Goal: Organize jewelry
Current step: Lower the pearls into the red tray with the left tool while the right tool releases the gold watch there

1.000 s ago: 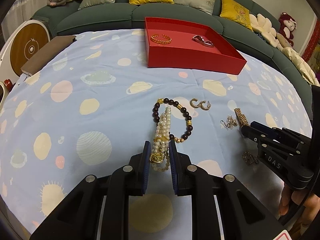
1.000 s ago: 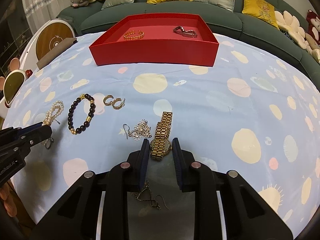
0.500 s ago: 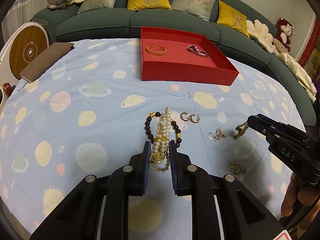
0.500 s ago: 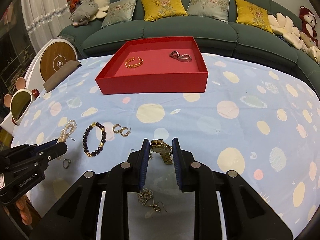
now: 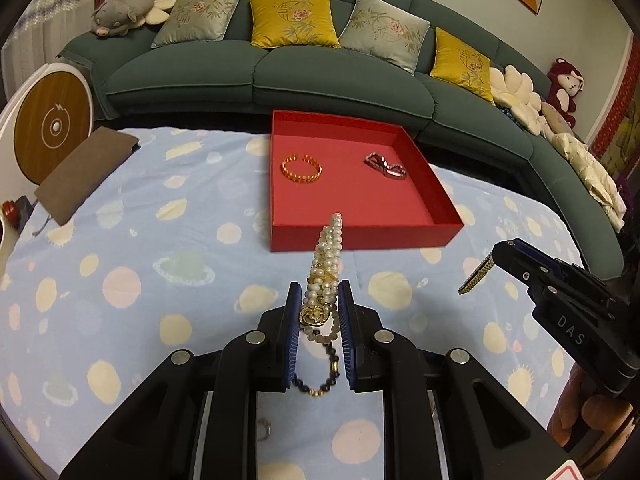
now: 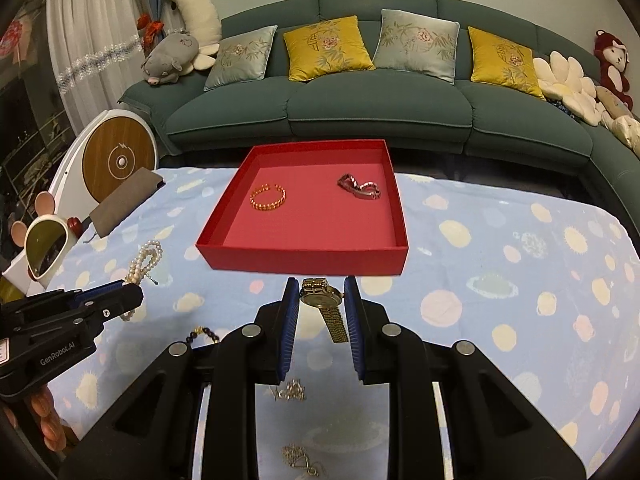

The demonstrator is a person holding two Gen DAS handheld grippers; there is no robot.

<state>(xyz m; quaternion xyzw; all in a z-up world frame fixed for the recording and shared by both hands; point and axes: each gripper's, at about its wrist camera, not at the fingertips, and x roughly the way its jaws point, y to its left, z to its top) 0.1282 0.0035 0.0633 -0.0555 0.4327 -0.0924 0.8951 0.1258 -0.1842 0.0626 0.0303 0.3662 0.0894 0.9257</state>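
Observation:
My left gripper (image 5: pixel 320 286) is shut on a pearl bracelet (image 5: pixel 330 240) with a gold charm, held in the air above the spotted cloth. In the right wrist view the same pearls (image 6: pixel 146 258) stick out past the left gripper (image 6: pixel 134 292). My right gripper (image 6: pixel 321 284) is shut on a gold watch (image 6: pixel 320 299), its strap hanging down; the left wrist view shows that strap (image 5: pixel 476 278) dangling from the right gripper (image 5: pixel 504 246). Ahead stands a red tray (image 6: pixel 304 260) holding a gold bangle (image 6: pixel 268 197) and a dark red bracelet (image 6: pixel 359 187).
On the cloth below lie a dark bead bracelet (image 6: pixel 204 334), silver earrings (image 6: pixel 290 392) and a gold chain piece (image 6: pixel 302 460). A brown pouch (image 5: pixel 86 172) and a round wood-faced device (image 5: pixel 52 128) sit at the far left. A green sofa (image 6: pixel 376 108) runs behind the table.
Both grippers have risen off the cloth, the left carrying the pearl bracelet and the right the gold watch. The dark bead bracelet stayed on the table. The red tray now looks closer ahead.

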